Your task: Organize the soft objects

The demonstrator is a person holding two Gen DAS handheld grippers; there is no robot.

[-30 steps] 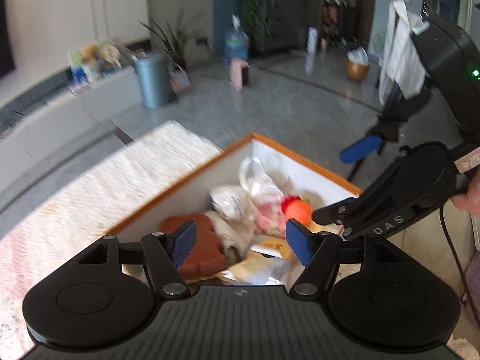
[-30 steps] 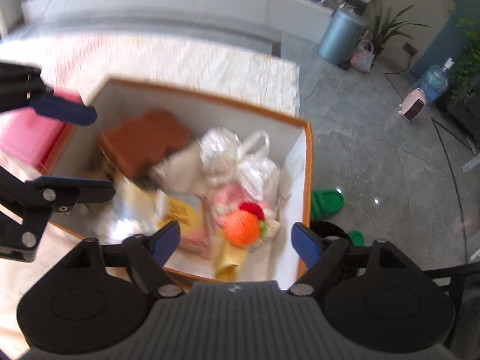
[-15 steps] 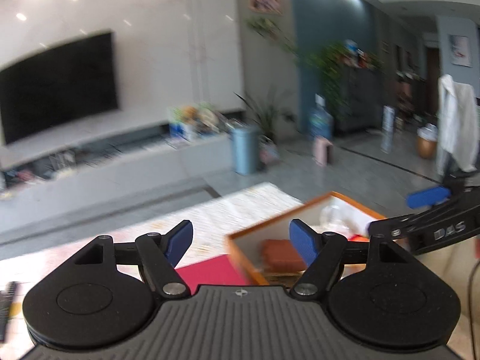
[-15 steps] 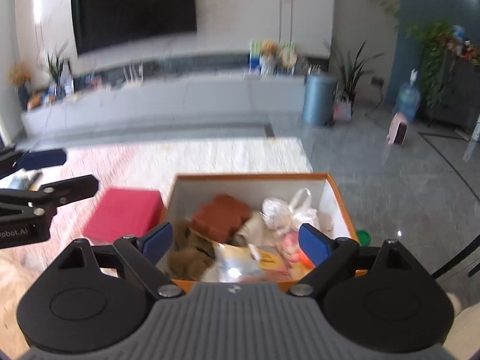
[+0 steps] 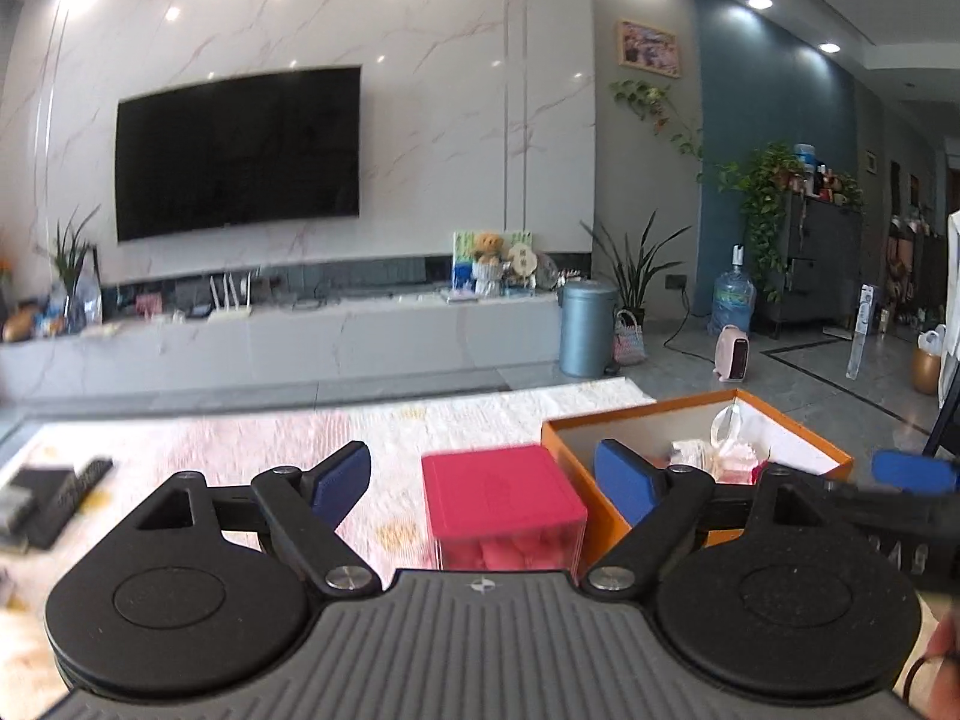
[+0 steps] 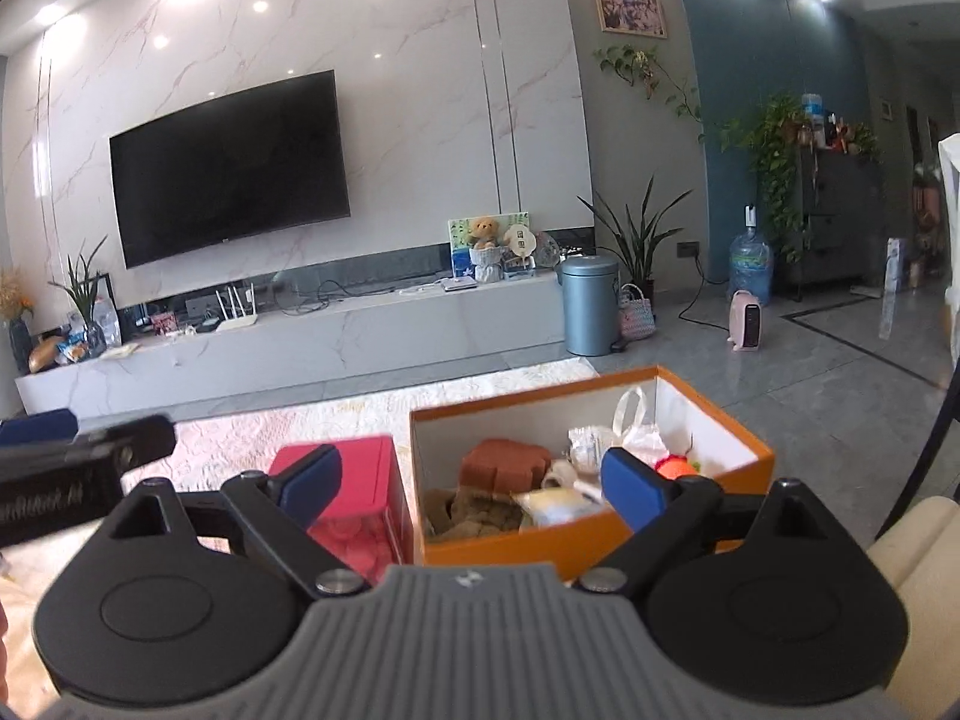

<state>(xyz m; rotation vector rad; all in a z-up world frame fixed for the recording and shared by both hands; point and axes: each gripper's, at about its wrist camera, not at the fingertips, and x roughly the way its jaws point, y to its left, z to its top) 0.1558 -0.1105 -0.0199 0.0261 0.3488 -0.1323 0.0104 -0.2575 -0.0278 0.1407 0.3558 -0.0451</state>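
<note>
An orange box (image 6: pixel 600 534) with white inner walls stands on the table. It holds a brown soft piece (image 6: pixel 504 462), a clear plastic bag (image 6: pixel 630 426), an orange ball (image 6: pixel 675 467) and other soft items. A pink lidded container (image 5: pixel 498 486) stands against its left side. My left gripper (image 5: pixel 483 480) hovers in front of the pink container, jaws opening, nothing between them. My right gripper (image 6: pixel 474 483) hovers short of the box's near wall, jaws also opening and empty. In the left wrist view the right gripper's fingers (image 5: pixel 912 472) show at the right edge.
A pale patterned cloth (image 5: pixel 240 450) covers the table. Dark flat objects (image 5: pixel 54 498) lie at its left end. Beyond the table are a low TV bench (image 6: pixel 360 336), a blue bin (image 6: pixel 591 306) and grey floor. A cream seat edge (image 6: pixel 918 552) is at the right.
Both cameras swung up from looking down into the box to a nearly level view. Both grippers drew back from the box, and their jaws now stand wider.
</note>
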